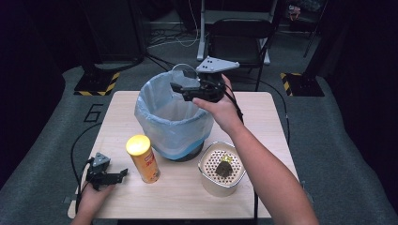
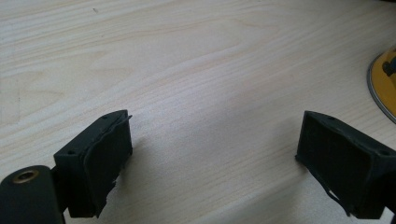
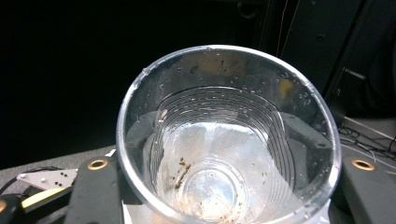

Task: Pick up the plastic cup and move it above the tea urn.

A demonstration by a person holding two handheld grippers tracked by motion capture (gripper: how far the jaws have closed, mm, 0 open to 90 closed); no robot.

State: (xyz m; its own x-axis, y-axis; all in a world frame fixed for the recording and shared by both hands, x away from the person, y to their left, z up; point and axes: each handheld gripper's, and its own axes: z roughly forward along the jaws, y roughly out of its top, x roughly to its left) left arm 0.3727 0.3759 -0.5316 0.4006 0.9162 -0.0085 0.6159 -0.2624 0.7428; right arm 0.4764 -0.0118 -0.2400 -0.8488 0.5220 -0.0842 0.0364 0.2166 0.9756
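Note:
My right gripper (image 1: 182,87) hangs over the far rim of a bin lined with a pale blue bag (image 1: 149,101), shut on a clear plastic cup (image 1: 184,72). In the right gripper view the cup (image 3: 224,140) lies between the two black jaws with its mouth toward the camera; droplets and brown specks cling inside it. My left gripper (image 1: 121,174) rests on the wooden table (image 1: 263,117) at the front left, open, with bare wood between its jaws (image 2: 212,140). A yellow-lidded snack can (image 1: 142,159) stands just right of it, and its yellow edge (image 2: 385,84) shows in the left gripper view.
A white container with a perforated insert (image 1: 206,180) holding a dark clump stands at the front right, below my right forearm. A black chair (image 1: 239,37) and cables lie on the floor beyond the table's far edge.

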